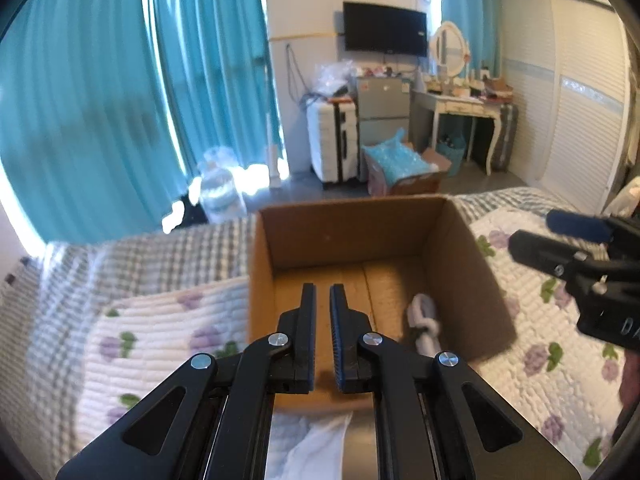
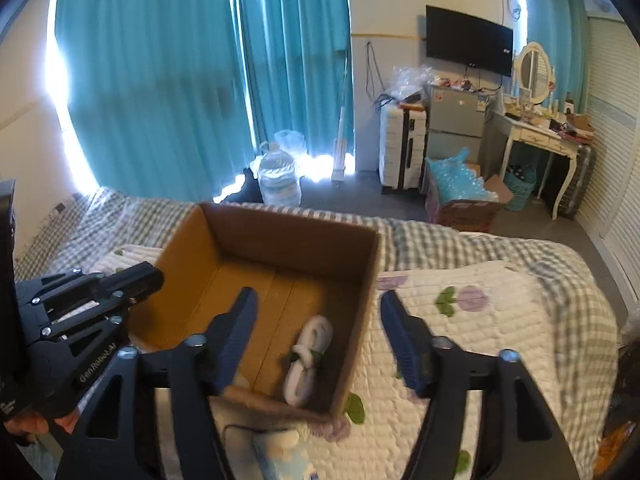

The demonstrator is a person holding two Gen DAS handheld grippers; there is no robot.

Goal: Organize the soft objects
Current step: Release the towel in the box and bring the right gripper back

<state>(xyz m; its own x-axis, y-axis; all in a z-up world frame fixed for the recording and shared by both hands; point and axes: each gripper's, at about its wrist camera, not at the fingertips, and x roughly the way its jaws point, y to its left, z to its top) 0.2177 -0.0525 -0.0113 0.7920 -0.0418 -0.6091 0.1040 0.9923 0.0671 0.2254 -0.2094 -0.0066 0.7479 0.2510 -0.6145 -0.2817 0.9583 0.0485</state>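
An open cardboard box (image 1: 460,264) (image 2: 360,300) stands on the bed. A rolled white sock bundle (image 2: 310,356) lies in its near right corner; it also shows in the left wrist view (image 1: 424,320). My left gripper (image 1: 323,296) hangs over the box's near edge, jaws nearly closed with a thin gap and nothing between them; it also shows at the left of the right wrist view (image 2: 148,276). My right gripper (image 2: 318,300) is open and empty above the box's right side; it shows at the right of the left wrist view (image 1: 544,232). A pale blue and white soft item (image 2: 280,452) lies below it.
A white quilt with purple flowers (image 2: 480,340) covers the checked bedsheet (image 1: 120,256). White cloth (image 1: 304,448) lies under the left gripper. Beyond the bed are teal curtains (image 2: 160,80), a water jug (image 2: 278,180), a suitcase (image 2: 400,152), a small fridge (image 2: 456,120) and a dressing table (image 2: 540,136).
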